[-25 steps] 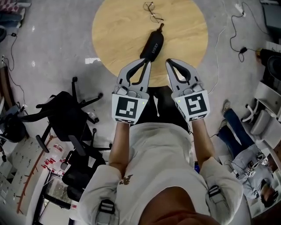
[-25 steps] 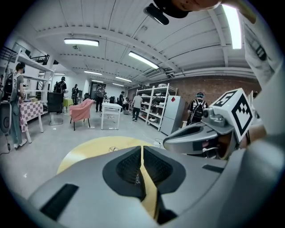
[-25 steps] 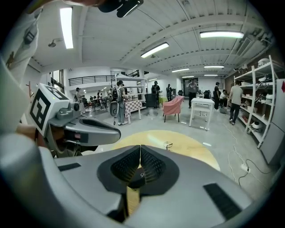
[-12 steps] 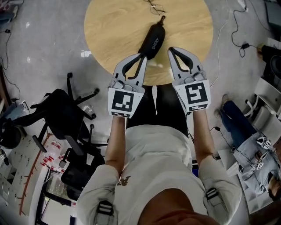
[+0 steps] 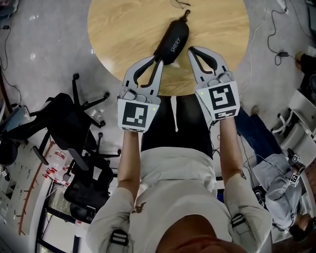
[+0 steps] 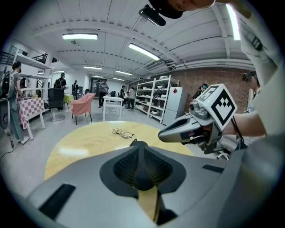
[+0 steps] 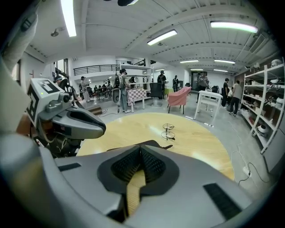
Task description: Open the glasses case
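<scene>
A black zipped glasses case point(image 5: 173, 40) lies at an angle on the round wooden table point(image 5: 123, 29), its pull tab point(image 5: 185, 14) pointing to the far side. My left gripper point(image 5: 159, 62) is shut and empty, its tips just short of the case's near end. My right gripper point(image 5: 189, 50) is also shut and empty, close beside the case's right flank. In the left gripper view the shut jaws hide most of the case, and the right gripper point(image 6: 178, 132) shows to the right. In the right gripper view the case point(image 7: 149, 143) peeks over the shut jaws. Wire-framed glasses point(image 7: 168, 131) lie farther back.
A black office chair point(image 5: 74, 123) stands left of the table. Cables point(image 5: 256, 44) run over the floor at the right, near a seated person's legs point(image 5: 276, 173). Shelving point(image 6: 151, 95), a pink chair point(image 6: 82, 104) and several people fill the room beyond the table.
Both grippers have come down and forward toward the table, side by side, ending close to the case's near end. Their jaws stayed shut. The case has not moved.
</scene>
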The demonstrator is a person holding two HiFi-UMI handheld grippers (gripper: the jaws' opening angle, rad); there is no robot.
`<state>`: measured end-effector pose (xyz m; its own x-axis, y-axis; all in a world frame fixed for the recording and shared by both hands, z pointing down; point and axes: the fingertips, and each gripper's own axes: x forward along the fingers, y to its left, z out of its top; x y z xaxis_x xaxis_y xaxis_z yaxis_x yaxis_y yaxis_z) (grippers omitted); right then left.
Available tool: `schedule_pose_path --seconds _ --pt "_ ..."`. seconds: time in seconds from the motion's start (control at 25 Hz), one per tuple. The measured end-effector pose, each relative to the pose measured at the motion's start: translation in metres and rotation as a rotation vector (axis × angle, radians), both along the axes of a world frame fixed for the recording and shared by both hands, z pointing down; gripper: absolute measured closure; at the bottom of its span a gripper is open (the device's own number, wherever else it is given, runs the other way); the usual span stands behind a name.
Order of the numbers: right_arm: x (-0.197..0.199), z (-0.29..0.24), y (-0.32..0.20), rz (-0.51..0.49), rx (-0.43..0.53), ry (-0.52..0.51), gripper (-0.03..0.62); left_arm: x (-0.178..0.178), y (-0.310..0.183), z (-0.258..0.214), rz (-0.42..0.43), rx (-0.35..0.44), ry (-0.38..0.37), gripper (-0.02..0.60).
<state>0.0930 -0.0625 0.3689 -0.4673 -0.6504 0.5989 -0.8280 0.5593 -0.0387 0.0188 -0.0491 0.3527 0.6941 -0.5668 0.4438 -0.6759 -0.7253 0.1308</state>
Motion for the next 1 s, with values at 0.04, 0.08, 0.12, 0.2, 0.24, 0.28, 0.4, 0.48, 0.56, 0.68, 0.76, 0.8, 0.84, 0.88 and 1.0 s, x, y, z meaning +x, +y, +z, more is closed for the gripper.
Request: schedule_pose_path --seconds 0.04,0.08,0.12,0.2,0.24,0.28,0.4,0.48,0.56,0.68,0.76,0.8,0.84,0.88,1.0 --pt "0.0 0.003 -0.001 -0.003 -0.002 0.0 0.572 0.0 0.001 0.003 0.0 0.003 -0.004 0.549" --pt "0.0 0.007 -0.002 -0.007 -0.004 0.001 0.572 0.0 0.001 0.005 0.0 0.004 -0.008 0.549" --pt "0.001 0.011 -0.003 -0.01 -0.005 0.003 0.573 0.0 0.001 0.008 0.001 0.006 -0.011 0.548" --pt "0.002 0.017 -0.006 -0.011 -0.005 0.008 0.572 0.0 0.001 0.013 0.004 0.011 -0.014 0.548" --pt "0.004 0.02 -0.006 -0.009 -0.004 0.01 0.572 0.0 0.001 0.015 0.006 0.012 -0.013 0.548" --pt "0.005 0.022 -0.007 -0.005 -0.003 0.011 0.573 -0.001 0.002 0.017 0.007 0.011 -0.009 0.548" --pt "0.007 0.028 -0.009 0.003 0.001 0.013 0.572 -0.003 0.001 0.024 0.001 0.011 0.0 0.548" --pt "0.006 0.032 -0.01 0.004 0.004 0.01 0.572 -0.005 0.0 0.029 0.007 0.016 -0.006 0.548" --pt "0.006 0.034 -0.01 0.004 0.003 0.01 0.573 -0.005 0.0 0.032 0.02 0.013 -0.017 0.548" --pt "0.007 0.038 -0.011 0.005 0.002 0.016 0.574 -0.003 0.001 0.034 0.047 0.013 -0.032 0.548" --pt "0.007 0.041 -0.011 0.008 -0.001 0.012 0.574 -0.002 0.002 0.037 0.063 0.011 -0.04 0.548" --pt "0.007 0.043 -0.011 0.008 -0.001 0.01 0.574 -0.001 0.002 0.038 0.067 0.011 -0.042 0.548" --pt "0.007 0.044 -0.012 0.007 -0.001 0.009 0.574 -0.001 0.002 0.039 0.071 0.012 -0.045 0.545" --pt "0.007 0.045 -0.012 0.006 -0.002 0.009 0.574 -0.001 0.003 0.039 0.075 0.012 -0.047 0.54" --pt "0.005 0.046 -0.015 0.001 -0.001 0.006 0.574 -0.001 0.004 0.042 0.081 0.003 -0.05 0.524"
